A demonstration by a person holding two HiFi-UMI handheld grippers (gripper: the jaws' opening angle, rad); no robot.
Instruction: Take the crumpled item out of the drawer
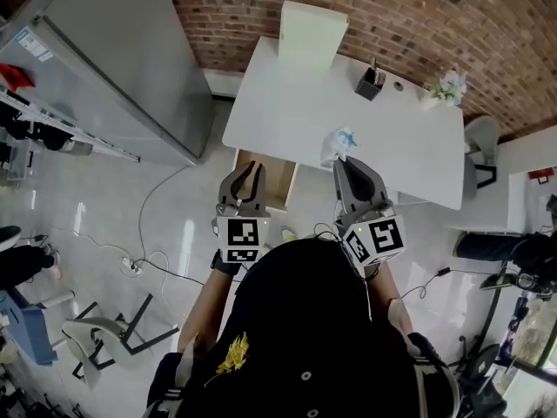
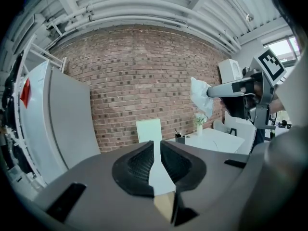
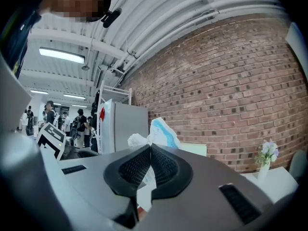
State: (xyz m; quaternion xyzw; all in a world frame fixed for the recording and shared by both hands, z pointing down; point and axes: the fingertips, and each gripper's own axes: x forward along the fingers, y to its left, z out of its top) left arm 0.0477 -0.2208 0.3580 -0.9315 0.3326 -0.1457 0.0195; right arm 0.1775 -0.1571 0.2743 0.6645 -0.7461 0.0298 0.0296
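The crumpled white-and-blue item (image 1: 339, 139) is pinched in my right gripper (image 1: 346, 159), which is shut on it just above the front edge of the white table (image 1: 287, 103). In the right gripper view the item (image 3: 159, 131) sticks out past the closed tips of that gripper (image 3: 150, 147). The left gripper view shows the same item (image 2: 199, 95) held up at the right. My left gripper (image 1: 250, 168) hovers over the open wooden drawer (image 1: 283, 181) under the table's left front. Seen from its own camera, the left gripper (image 2: 155, 146) has its jaws a narrow gap apart with nothing between them.
On the table stand a dark pen holder (image 1: 370, 84) and a small flower vase (image 1: 448, 87). A pale chair (image 1: 312, 33) is at the far side against the brick wall. A grey cabinet (image 1: 122, 68) stands left, with cables (image 1: 144, 264) on the floor.
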